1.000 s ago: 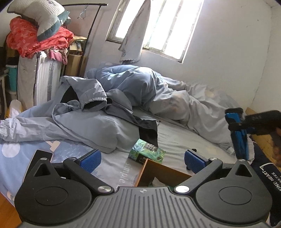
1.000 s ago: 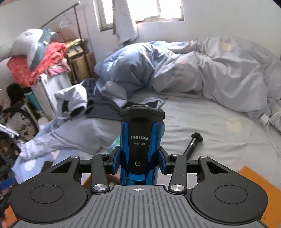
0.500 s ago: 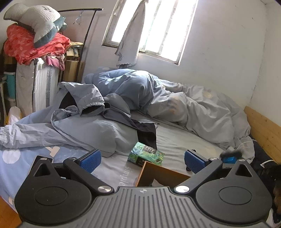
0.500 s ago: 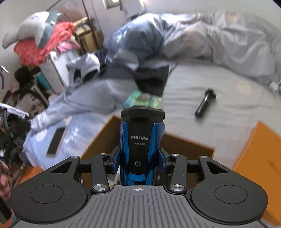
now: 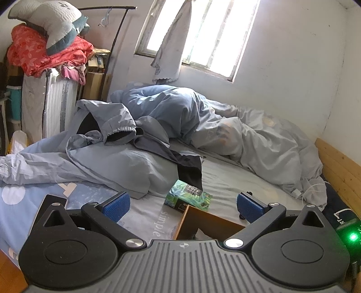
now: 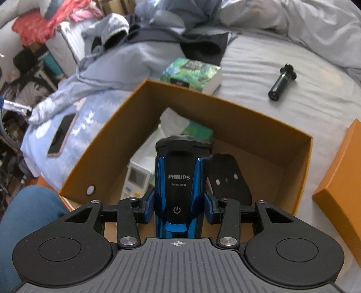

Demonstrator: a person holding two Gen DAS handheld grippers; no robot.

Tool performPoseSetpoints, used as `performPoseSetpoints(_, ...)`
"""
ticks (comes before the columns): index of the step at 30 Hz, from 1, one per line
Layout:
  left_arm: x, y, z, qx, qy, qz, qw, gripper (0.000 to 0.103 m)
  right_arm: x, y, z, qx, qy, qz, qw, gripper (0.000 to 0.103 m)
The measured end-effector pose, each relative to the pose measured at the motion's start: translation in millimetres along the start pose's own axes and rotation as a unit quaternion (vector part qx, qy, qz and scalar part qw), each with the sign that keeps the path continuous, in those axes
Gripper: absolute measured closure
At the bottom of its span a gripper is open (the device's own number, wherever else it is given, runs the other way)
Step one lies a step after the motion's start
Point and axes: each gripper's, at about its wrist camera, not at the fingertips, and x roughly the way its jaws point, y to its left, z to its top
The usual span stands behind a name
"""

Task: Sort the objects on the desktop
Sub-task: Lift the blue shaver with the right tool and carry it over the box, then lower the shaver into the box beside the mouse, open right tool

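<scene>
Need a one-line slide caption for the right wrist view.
Right gripper holds a blue Philips shaver over the open cardboard box on the bed.

both wrist views share the cardboard box (image 6: 259, 117)

Small bedroom, daylight via barred window (image 5: 200, 33) in white wall (image 5: 293, 67), pale cloth (image 5: 169, 51) hung at its left edge. Bed (image 5: 237, 178) w/ grey sheet, rumpled grey-blue duvet (image 5: 259, 139) piled twd wall; wooden bed frame (image 5: 338, 162) along right side. Left corner: black clothes rail (image 5: 108, 45), white zipped wardrobe (image 5: 56, 101) topped w/ red blanket (image 5: 49, 54) and grey pillow (image 5: 49, 20). Cardboard boxes (image 5: 94, 81) behind rail. Orange-brown floor (image 5: 9, 275) bottom left.
</scene>
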Motion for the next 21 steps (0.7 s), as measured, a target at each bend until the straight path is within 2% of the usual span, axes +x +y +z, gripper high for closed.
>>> performPoseSetpoints(10,3,-3,-3,0.006,0.013,-0.002,0.9999,0.0,32,2,-11,-0.032,0.056,-0.02,0.998,0.057)
performPoseSetpoints(21,6,-2,-4,0.003,0.02,-0.002,0.9998,0.0,75,-2,-15,-0.068,0.14,-0.044,0.987,0.057)
